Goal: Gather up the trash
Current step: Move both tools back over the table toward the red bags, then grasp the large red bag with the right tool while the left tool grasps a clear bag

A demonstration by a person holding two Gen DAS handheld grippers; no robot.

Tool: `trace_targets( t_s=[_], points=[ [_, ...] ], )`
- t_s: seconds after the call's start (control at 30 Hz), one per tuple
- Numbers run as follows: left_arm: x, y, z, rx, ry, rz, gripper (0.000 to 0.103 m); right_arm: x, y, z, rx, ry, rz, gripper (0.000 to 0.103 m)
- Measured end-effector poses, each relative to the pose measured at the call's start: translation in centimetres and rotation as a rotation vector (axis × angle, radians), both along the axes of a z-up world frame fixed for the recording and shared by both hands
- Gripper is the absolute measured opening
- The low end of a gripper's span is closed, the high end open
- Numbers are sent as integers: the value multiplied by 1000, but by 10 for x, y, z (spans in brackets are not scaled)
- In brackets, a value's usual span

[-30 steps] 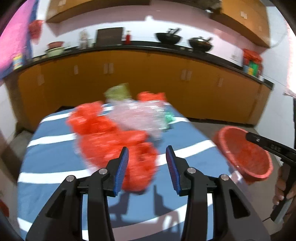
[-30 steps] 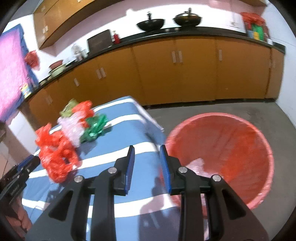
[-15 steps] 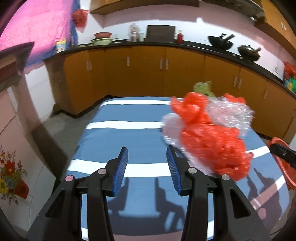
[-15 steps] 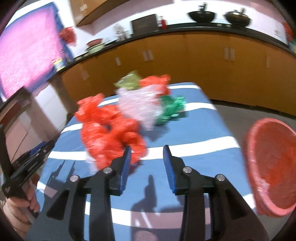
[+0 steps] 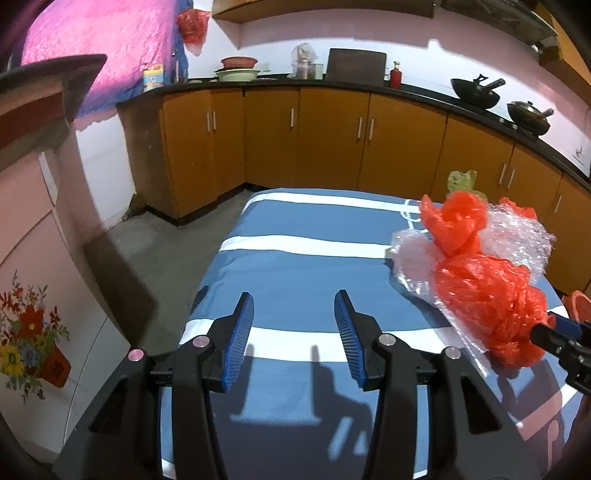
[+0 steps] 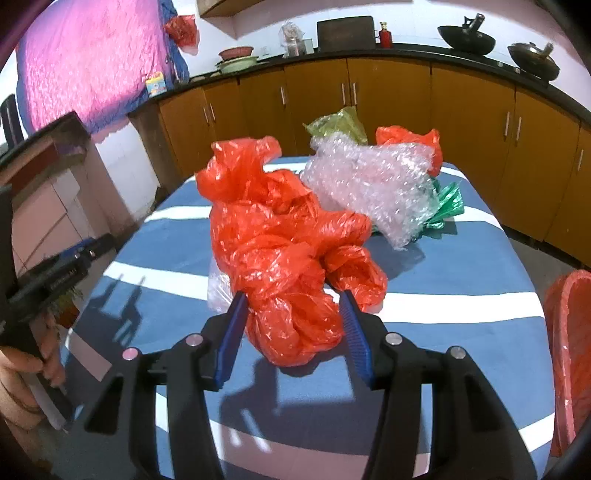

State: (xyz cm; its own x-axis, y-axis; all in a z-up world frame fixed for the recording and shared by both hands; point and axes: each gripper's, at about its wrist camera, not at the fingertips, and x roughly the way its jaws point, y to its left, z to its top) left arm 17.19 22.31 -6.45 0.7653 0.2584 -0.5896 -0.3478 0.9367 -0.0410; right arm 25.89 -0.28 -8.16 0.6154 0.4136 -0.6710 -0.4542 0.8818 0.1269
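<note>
Right gripper [image 6: 293, 325] hovering low over the striped blue tablecloth [image 6: 461, 332], jaws parted and just having been widening, straddling the near end of the crumpled red plastic bag [image 6: 280, 258]; hard to tell whether the blue pads are brushing the plastic, but not squeezing it. Left gripper [image 5: 293, 332] hanging above bare cloth on the other side, jaws apart with nothing between them, opening changing very little. Left hand [image 6: 22, 373] wrapping its handle at the left edge of the right wrist view.

Lying just under and behind the red bag, a flat clear plastic sheet [image 6: 219, 291]. Sitting farther back and touching the red bag, a wad of bubble wrap [image 6: 373, 184], with a crumpled green bag [image 6: 448, 206] tucked against its right side. Peeking from behind the bubble wrap, a second red bag [image 6: 424, 144] and a yellow-green bag [image 6: 340, 125].

Standing beside the table at the right, partly cut off by the frame, a red bin [image 6: 569, 354].

Running along the far wall, orange cabinets [image 6: 388, 96] under a dark countertop, carrying two black woks [image 6: 467, 35].
</note>
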Motion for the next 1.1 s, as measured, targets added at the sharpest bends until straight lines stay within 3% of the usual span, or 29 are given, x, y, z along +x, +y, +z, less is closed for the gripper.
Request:
trace_targets(
  t_s=[0.1,0.17,0.27,0.63,0.87,1.1],
  points=[
    [0,2,-2,-4,4,6,47,0,5,-5,-27,3,12,49],
    [0,3,-3,-7,5,4,47,2,8,-10,-41,8,24,22],
    [1,-1,-2,-11,5,-4,47,0,11,-14,-51,1,45,16],
    [11,-31,0,-56,10,-88,50,-21,-10,22,72,-92,69,14],
    [29,-68,-3,-68,36,-180,52,-18,-45,36,57,-151,-75,14],
    [50,-95,-10,-91,88,-245,54,-4,-85,30,45,-134,-223,14]
  ],
)
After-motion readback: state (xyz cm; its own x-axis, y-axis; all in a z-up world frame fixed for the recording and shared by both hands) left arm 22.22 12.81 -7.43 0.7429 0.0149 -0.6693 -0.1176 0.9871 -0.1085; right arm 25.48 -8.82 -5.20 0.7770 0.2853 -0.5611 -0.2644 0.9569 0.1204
